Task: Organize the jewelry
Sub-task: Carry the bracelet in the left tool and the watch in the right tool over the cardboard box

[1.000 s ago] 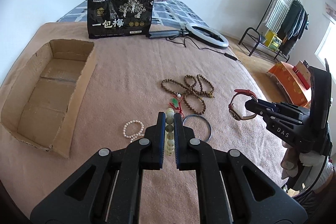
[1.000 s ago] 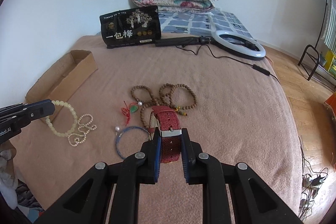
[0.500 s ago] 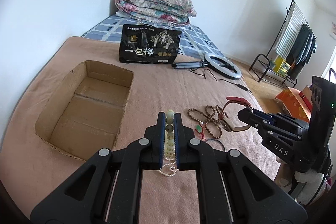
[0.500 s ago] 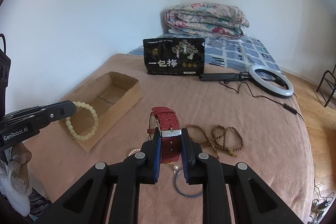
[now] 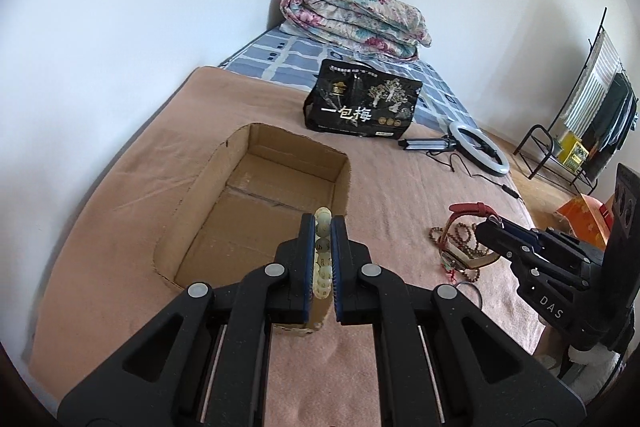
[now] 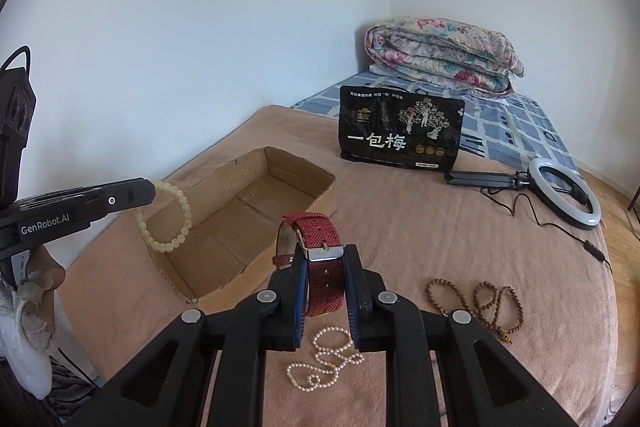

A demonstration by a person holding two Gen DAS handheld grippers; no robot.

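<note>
My left gripper (image 5: 322,227) is shut on a pale yellow bead bracelet (image 5: 322,255); the bracelet (image 6: 166,223) hangs from that gripper (image 6: 150,193) over the near end of an open cardboard box (image 6: 320,197). In the left wrist view the box (image 5: 200,195) lies just ahead and below. My right gripper (image 6: 325,255) is shut on a red-strap watch (image 6: 316,231), held above the blanket just right of the box. The watch (image 5: 468,209) and right gripper (image 5: 486,229) also show at the right of the left wrist view.
A pearl chain (image 6: 324,359) and brown wooden bead strands (image 6: 480,301) lie on the brown blanket (image 6: 420,227). A black snack bag (image 6: 400,131), a ring light (image 6: 564,195) with cord, and a folded floral quilt (image 6: 440,55) sit further back. A clothes rack (image 5: 580,131) stands at the right.
Both grippers have swung left and risen a little, carrying the bracelet and the watch from over the loose jewelry toward the cardboard box. Neither grip has changed.
</note>
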